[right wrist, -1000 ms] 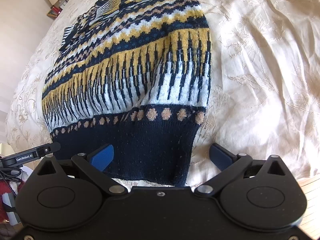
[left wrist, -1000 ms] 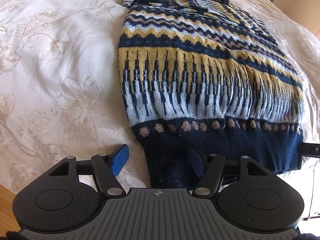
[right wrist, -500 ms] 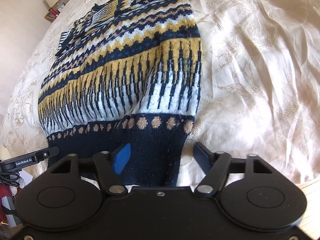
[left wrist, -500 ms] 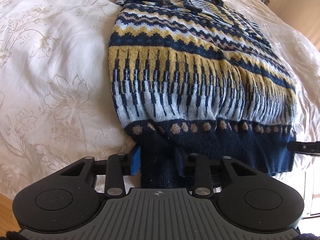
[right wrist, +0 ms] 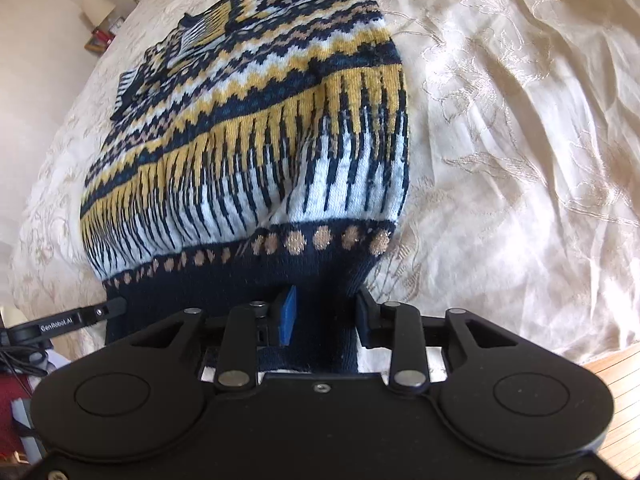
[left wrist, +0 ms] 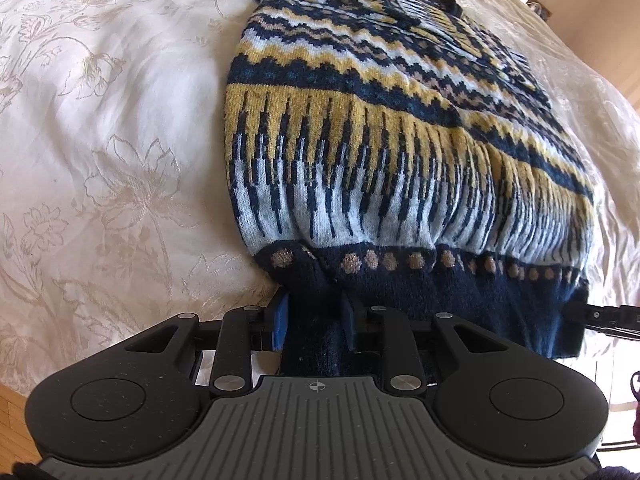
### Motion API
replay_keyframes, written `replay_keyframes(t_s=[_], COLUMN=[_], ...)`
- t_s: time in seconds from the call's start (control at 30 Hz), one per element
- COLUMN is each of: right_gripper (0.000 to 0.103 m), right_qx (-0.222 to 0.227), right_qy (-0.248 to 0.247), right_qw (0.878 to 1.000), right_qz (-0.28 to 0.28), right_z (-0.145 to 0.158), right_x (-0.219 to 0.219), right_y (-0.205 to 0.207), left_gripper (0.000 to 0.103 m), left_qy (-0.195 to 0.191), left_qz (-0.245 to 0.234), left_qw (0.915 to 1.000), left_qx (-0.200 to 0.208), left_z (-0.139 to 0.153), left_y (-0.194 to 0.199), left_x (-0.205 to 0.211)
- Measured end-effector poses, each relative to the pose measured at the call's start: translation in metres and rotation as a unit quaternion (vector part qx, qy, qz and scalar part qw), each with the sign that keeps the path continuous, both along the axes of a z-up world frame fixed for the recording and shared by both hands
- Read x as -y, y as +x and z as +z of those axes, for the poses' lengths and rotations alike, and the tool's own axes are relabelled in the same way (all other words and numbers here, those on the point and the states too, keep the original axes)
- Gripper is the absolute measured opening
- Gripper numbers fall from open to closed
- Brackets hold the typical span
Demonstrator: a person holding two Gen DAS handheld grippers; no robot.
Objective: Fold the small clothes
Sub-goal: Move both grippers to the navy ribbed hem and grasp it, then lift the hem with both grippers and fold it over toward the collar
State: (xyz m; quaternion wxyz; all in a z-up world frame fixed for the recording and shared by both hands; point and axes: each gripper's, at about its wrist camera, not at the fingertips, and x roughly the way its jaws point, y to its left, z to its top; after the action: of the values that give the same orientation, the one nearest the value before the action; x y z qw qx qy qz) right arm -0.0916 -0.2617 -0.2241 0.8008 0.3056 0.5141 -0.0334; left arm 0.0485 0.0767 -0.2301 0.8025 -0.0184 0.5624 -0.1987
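Observation:
A knitted sweater (left wrist: 392,152) in navy, mustard and pale blue lies lengthwise on a bed, its navy hem nearest me; it also shows in the right wrist view (right wrist: 260,148). My left gripper (left wrist: 314,320) is shut on the hem's left corner, the navy knit bunched between its blue pads. My right gripper (right wrist: 326,312) is shut on the hem's right corner in the same way. The hem is lifted slightly and the body bulges behind it. The sleeves lie folded on the far end.
The sweater rests on a cream bedspread (left wrist: 104,152) with embroidered flowers, also seen in the right wrist view (right wrist: 520,140). Wooden floor (right wrist: 616,372) shows past the bed's near edge. A lamp (right wrist: 98,8) stands beyond the far side. The other gripper's tip (left wrist: 608,314) shows at the right.
Both grippers moved forward onto the hem and closed from wide open to pinching its two corners. The hem has bunched and the sweater body has puffed up.

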Motion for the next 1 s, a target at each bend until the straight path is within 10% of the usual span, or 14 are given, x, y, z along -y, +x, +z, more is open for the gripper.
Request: replay_keyframes(t_s=[0.1,0.5,1.0], right_gripper=[0.013,0.013,0.013], right_qx=[-0.009,0.109,0.211], right_qy=[-0.001,0.054,0.055], right_qw=[1.0,0.992,0.974], right_qz=[0.008,-0.026,-0.053], right_z=[0.003,0.087,0.142], right_x=[-0.001,0.026,0.068], right_y=[0.0,-0.001,0.131], left_gripper=[0.009,0.008,0.001], left_qy=[-0.006,-0.119,-0.156], left_qz=[-0.009,0.052,0.083], left_qw=[0.9999,0.9884,0.9698], left_qx=[0.01,0.079,0.168], left_z=[0.006,0.101,0.157], left_y=[-0.001,0.016,0.15], left_x=[-0.002,-0.019,-0.003])
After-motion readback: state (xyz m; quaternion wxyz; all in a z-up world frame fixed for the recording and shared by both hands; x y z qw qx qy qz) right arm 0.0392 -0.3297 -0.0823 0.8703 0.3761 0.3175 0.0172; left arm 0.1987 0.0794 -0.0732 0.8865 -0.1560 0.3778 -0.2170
